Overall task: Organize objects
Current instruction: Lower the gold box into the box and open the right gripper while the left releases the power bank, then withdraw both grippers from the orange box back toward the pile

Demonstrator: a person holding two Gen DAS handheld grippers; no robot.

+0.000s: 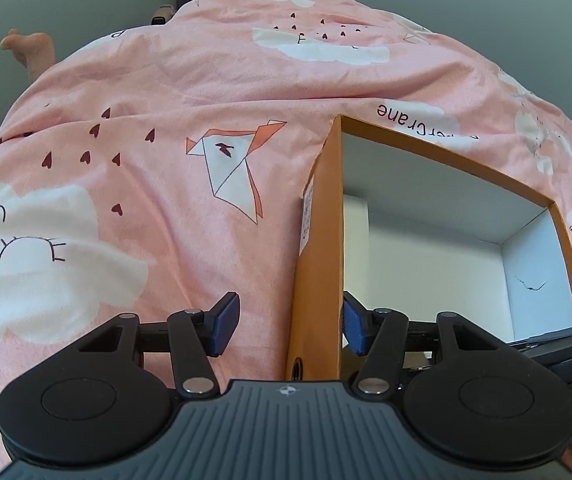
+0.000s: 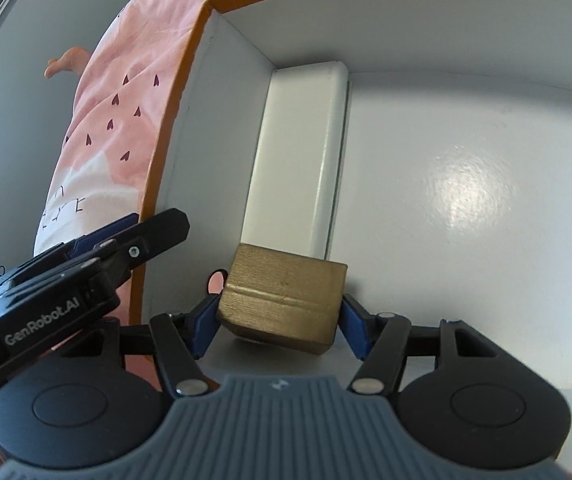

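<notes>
Gold block sits clamped in right hand-held gripper.

One orange box, lower right of the left wrist view. Inside it, two items: one white carton at the centre of the right wrist view, one gold block below it. One pink sheet. Two grippers: left, right.
</notes>
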